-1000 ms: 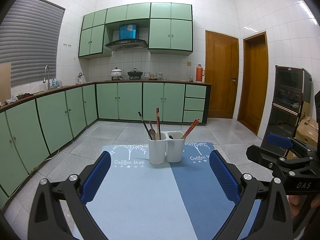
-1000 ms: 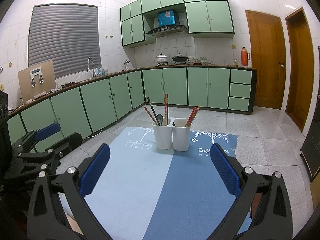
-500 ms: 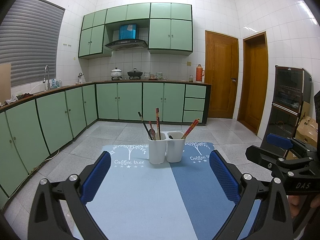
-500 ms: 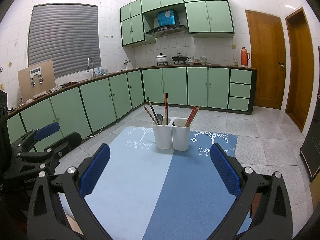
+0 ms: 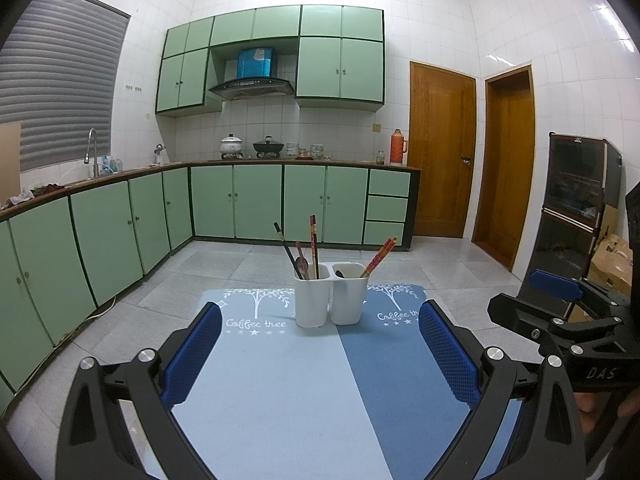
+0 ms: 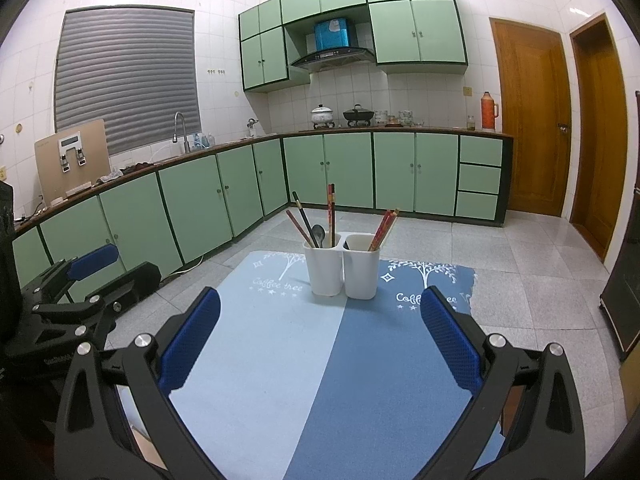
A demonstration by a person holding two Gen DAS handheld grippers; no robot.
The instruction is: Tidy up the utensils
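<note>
While both grippers wait with jaws wide open and nothing in them, the white holder (image 5: pixel 331 295) stands at 12 o'clock on the blue mat (image 5: pixel 280 392), well apart from them. The left gripper (image 5: pixel 320 356) and right gripper (image 6: pixel 320 344) should go in slowly, I think, and pinch one stick near its top so the cup does not tip. The holder has two cups. The left cup holds about four chopsticks (image 6: pixel 331 214) and one spoon (image 6: pixel 318 233). The right cup holds two red chopsticks (image 6: pixel 384 229) and something dark I cannot make out.
</note>
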